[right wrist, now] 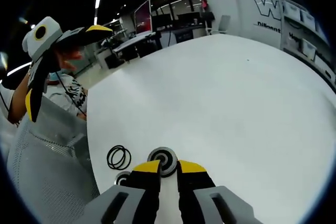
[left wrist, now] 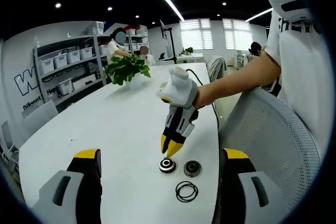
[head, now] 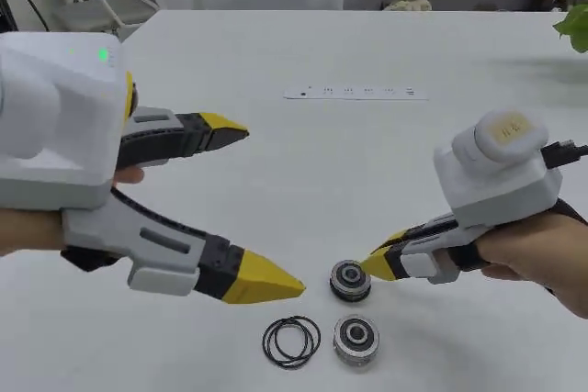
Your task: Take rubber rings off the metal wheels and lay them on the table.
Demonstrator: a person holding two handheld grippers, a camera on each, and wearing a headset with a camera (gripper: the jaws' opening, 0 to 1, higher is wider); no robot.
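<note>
A white bench [head: 386,162] in an open office carries the work. The right gripper [head: 372,265] has its jaws drawn nearly together, tips at the rim of the dark-rimmed wheel [head: 351,280], likely to pick at a ring there; whether it nips any rubber I cannot tell. The left gripper [head: 271,208] hangs spread wide just beside, grasping nothing, probably ready to steady that wheel. Nearer the person lie loose rubber rings [head: 292,341] beside a silvery second wheel [head: 356,339], apparently stripped. A power strip [head: 356,93] and a plant [head: 574,6] sit well apart; nothing blocks the way.
</note>
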